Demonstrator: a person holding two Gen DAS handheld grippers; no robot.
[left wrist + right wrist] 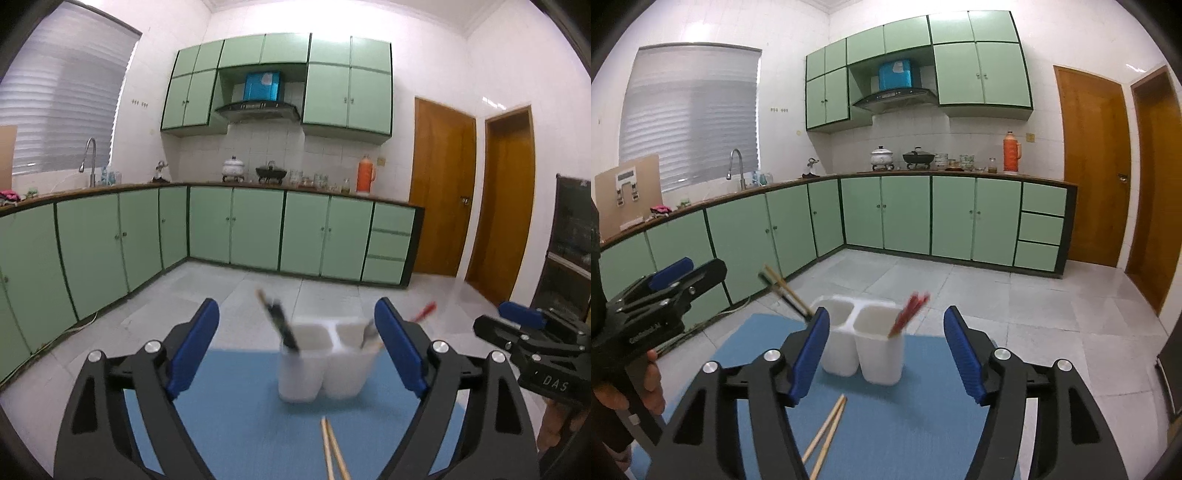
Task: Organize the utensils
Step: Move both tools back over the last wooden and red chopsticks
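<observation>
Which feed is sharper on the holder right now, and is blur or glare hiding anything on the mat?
Left wrist view: white two-cup holder and its dark utensils are smeared. Right wrist view: holder crisper, red chopsticks blurred. Wooden chopsticks on the blue mat stay readable. No glare on the mat; fisheye bends the cabinets.

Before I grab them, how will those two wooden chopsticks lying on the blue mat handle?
The chopsticks look thin and rigid, so probably stiff and light. They lie loose, side by side on the blue mat, so one may slip free when pinched. If they are round, they might roll when nudged, though the mat may damp that.
</observation>
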